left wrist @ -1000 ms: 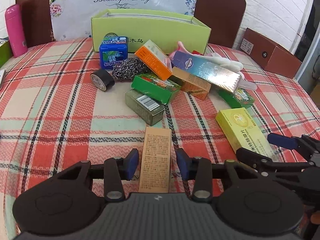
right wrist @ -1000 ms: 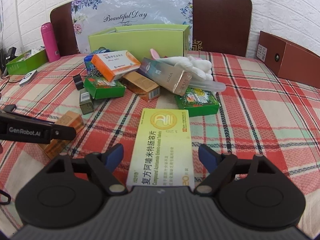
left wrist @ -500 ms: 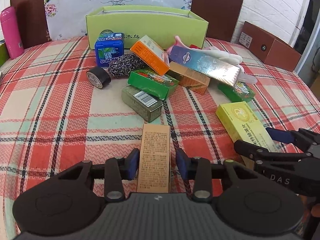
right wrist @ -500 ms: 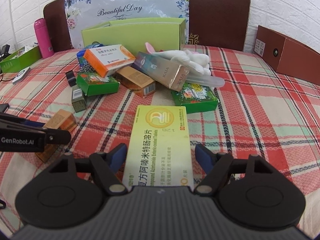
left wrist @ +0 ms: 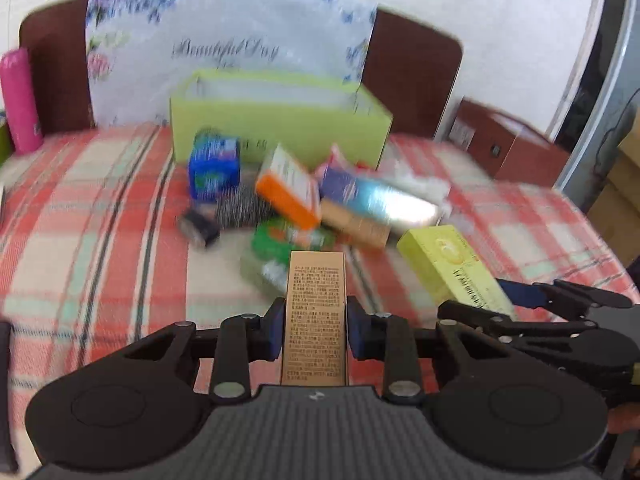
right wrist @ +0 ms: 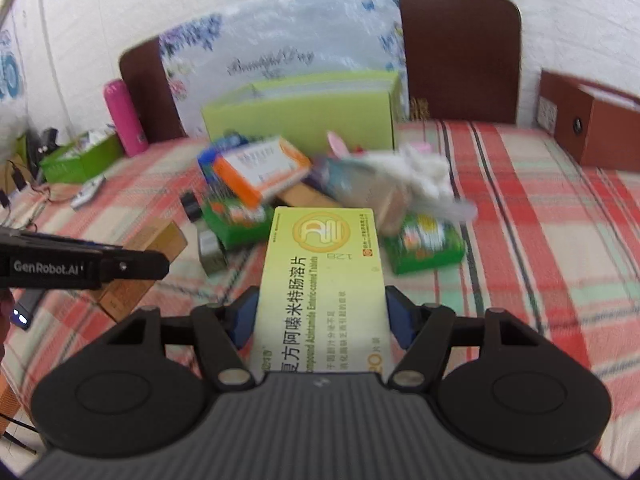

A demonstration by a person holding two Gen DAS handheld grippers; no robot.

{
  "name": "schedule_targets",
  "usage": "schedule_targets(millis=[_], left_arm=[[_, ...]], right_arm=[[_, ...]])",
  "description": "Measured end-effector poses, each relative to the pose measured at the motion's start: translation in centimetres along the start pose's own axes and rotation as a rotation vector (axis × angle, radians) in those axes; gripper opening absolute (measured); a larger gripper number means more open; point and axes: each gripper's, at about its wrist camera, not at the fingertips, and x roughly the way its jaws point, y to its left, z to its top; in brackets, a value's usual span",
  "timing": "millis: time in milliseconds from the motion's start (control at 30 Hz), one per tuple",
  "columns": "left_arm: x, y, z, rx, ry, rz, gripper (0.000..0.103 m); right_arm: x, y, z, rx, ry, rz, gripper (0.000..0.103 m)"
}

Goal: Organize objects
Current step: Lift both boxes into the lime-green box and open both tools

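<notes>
My left gripper (left wrist: 314,332) has its jaws closing, and its blue pads press on the sides of a narrow tan box (left wrist: 316,304) held clear of the plaid cloth. The jaws of my right gripper (right wrist: 322,320) are closing too, with its pads against a flat yellow medicine box (right wrist: 324,264), which is also lifted. The left wrist view shows that yellow box (left wrist: 448,264) to the right. Beyond both lies a blurred pile with an orange box (left wrist: 288,192), a blue box (left wrist: 214,168) and a green box (left wrist: 288,240). Behind the pile stands an open light-green carton (left wrist: 280,128).
A pink bottle (left wrist: 20,96) stands at the far left by the brown headboard (left wrist: 412,72). At the right edge of the bed sits a brown box (left wrist: 512,148). A small green tray (right wrist: 80,156) and cables lie at the left in the right wrist view.
Both grippers have drawn their jaws in onto their boxes and risen, lifting the tan and yellow boxes off the cloth. The pile now looks lower and blurred.
</notes>
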Motion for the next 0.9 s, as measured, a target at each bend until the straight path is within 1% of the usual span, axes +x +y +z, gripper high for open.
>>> schedule_targets(millis=[133,233,300,367,433,500,600,633,700,767,833,900], left_arm=[[-1.7,-0.1,4.7,0.02,-0.127,-0.024,0.032],[-2.6,-0.4,8.5,0.032,-0.217,-0.038,0.032],[-2.4,-0.6,11.1,0.042,-0.263,-0.037,0.032],[-1.4,-0.6,13.9,0.023,-0.277,-0.03,0.032],[0.2,-0.1,16.4,-0.005,-0.281,-0.03,0.032],[2.3,0.6,18.6,-0.035,-0.28,-0.014,0.032],[6.5,2.0,20.8,-0.083,-0.245,0.002,0.032],[8.0,2.6,21.2,-0.102,-0.23,0.005,0.032],[10.9,3.7,21.5,-0.129,-0.196,0.02,0.032],[13.6,4.6,21.6,-0.135,-0.159,0.046,0.032],[15.8,5.2,21.5,-0.133,-0.126,0.067,0.032],[17.2,5.8,21.4,-0.132,-0.11,0.07,0.032]], right_arm=[[-0.6,0.1,4.4,-0.033,-0.092,0.021,0.065],[-0.6,0.5,8.5,-0.083,-0.17,0.016,0.065],[-0.1,0.7,11.3,-0.104,-0.216,0.012,0.065],[1.0,0.9,14.2,-0.121,-0.255,-0.008,0.065],[2.4,0.8,16.7,-0.123,-0.281,-0.022,0.065],[4.4,0.4,19.1,-0.136,-0.307,-0.052,0.065],[8.2,-0.1,21.3,-0.165,-0.321,-0.128,0.065],[9.8,-0.4,21.7,-0.175,-0.312,-0.146,0.065],[13.2,-1.1,22.0,-0.185,-0.28,-0.16,0.065],[16.4,-2.0,21.8,-0.185,-0.237,-0.161,0.065],[19.1,-2.7,21.4,-0.167,-0.196,-0.15,0.065],[21.2,-3.3,20.7,-0.153,-0.163,-0.137,0.065]])
